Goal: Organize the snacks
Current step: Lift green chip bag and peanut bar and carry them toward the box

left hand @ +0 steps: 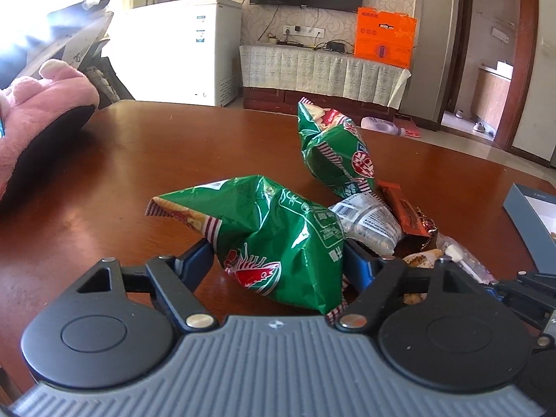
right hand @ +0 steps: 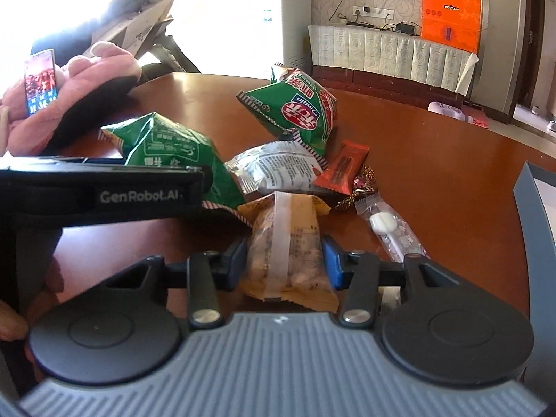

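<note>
In the left wrist view my left gripper point(left hand: 278, 253) is shut on a green chip bag point(left hand: 274, 239), its blue fingers pressing both sides. A second green chip bag point(left hand: 335, 149) stands behind it. In the right wrist view my right gripper point(right hand: 285, 260) is shut on a yellow snack packet point(right hand: 288, 250) with a white strip. Ahead lie a white packet point(right hand: 274, 168), an orange-brown bar point(right hand: 342, 168), a clear-wrapped white candy point(right hand: 385, 224) and both green bags point(right hand: 173, 153) point(right hand: 299, 107). The left gripper's body point(right hand: 100, 191) shows at the left.
All sits on a round brown wooden table point(left hand: 139, 173). A grey box point(right hand: 535, 215) stands at the right edge, also in the left wrist view point(left hand: 531, 222). A pink plush toy point(left hand: 41, 111) lies at the far left, with a phone point(right hand: 40, 81) on it.
</note>
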The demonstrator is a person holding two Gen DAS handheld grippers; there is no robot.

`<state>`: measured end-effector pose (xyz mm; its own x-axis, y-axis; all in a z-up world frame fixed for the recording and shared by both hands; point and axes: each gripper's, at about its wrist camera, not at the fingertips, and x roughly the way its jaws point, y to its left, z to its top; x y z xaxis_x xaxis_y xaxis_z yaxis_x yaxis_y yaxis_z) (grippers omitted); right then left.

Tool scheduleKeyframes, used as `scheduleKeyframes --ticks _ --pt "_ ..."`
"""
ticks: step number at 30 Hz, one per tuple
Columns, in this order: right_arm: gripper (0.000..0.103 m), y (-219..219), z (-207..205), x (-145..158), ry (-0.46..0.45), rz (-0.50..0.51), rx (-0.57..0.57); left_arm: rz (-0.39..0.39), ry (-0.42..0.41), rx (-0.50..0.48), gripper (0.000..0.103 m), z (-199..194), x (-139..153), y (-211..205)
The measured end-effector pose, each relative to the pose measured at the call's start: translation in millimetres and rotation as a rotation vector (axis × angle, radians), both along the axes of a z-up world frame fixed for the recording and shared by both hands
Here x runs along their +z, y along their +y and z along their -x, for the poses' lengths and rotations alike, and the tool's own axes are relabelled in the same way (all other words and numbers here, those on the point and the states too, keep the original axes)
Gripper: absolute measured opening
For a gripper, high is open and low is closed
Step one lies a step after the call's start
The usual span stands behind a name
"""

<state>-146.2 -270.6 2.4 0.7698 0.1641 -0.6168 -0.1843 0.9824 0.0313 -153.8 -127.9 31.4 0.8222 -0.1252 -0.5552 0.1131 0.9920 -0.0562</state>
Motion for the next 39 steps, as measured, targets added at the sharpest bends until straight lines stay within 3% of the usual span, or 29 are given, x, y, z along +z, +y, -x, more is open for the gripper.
scheduleKeyframes --ticks 22,31,33,39 --pt "0.046 -3 30 5 0.015 0.028 -0.012 -0.019 -0.009 -0.039 0.074 10 1 -3" --pt "0.056 0 20 -6 0.035 0.049 -0.002 -0.023 0.001 -0.038 0.078 5 -1 -1" --pt "0.048 1 19 -4 0.041 0.043 0.001 -0.022 0.004 -0.045 0.078 3 -1 -2" --pt "0.047 1 29 6 0.028 0.025 0.014 0.024 0.002 -0.060 0.072 5 1 3"
